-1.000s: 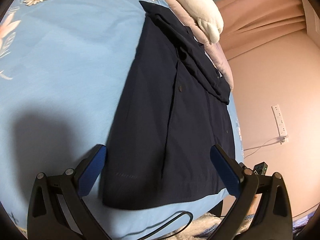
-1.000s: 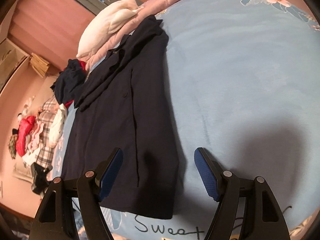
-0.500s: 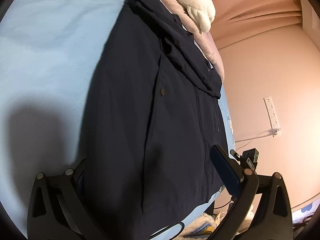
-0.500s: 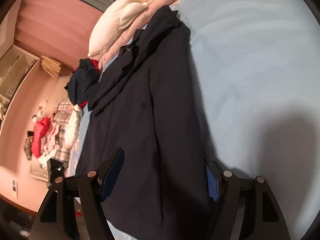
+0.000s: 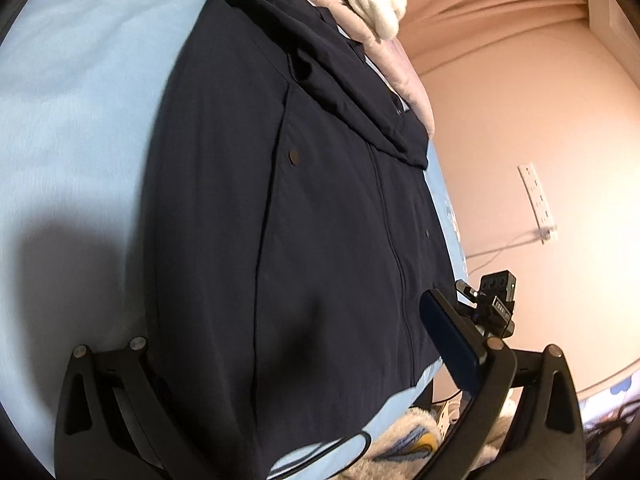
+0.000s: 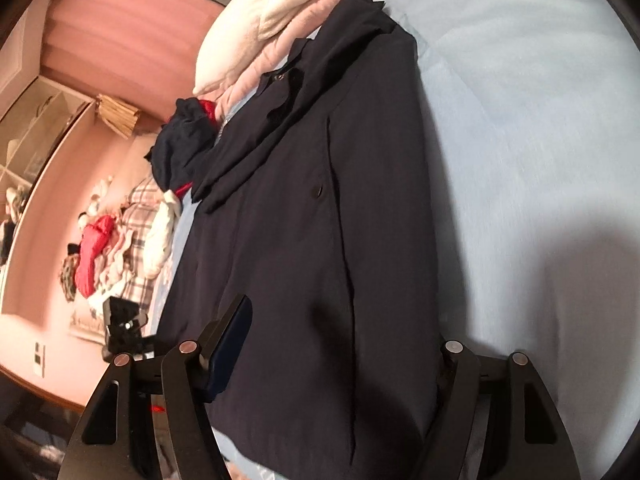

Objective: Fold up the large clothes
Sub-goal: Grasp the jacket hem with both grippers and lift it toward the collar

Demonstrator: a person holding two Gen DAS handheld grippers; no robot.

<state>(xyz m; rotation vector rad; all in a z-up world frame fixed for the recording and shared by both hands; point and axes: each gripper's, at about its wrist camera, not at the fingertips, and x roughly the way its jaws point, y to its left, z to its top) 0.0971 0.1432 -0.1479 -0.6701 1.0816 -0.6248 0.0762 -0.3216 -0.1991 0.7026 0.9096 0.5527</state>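
Observation:
A large dark navy jacket lies flat on the light blue bedsheet, a sleeve folded across its chest. It also shows in the right wrist view. My left gripper is open, straddling the jacket's hem; its left finger is hidden under the fabric edge, its right finger is above the jacket's far side. My right gripper is open over the same hem, its right finger hidden by the cloth, its left finger clear.
A white pillow and pink quilt lie at the head of the bed. A pile of clothes sits beyond the bed's side. A wall socket strip and cable are on the pink wall.
Both grippers have moved forward and down onto the jacket's lower edge. One finger of each has slid under or behind the fabric.

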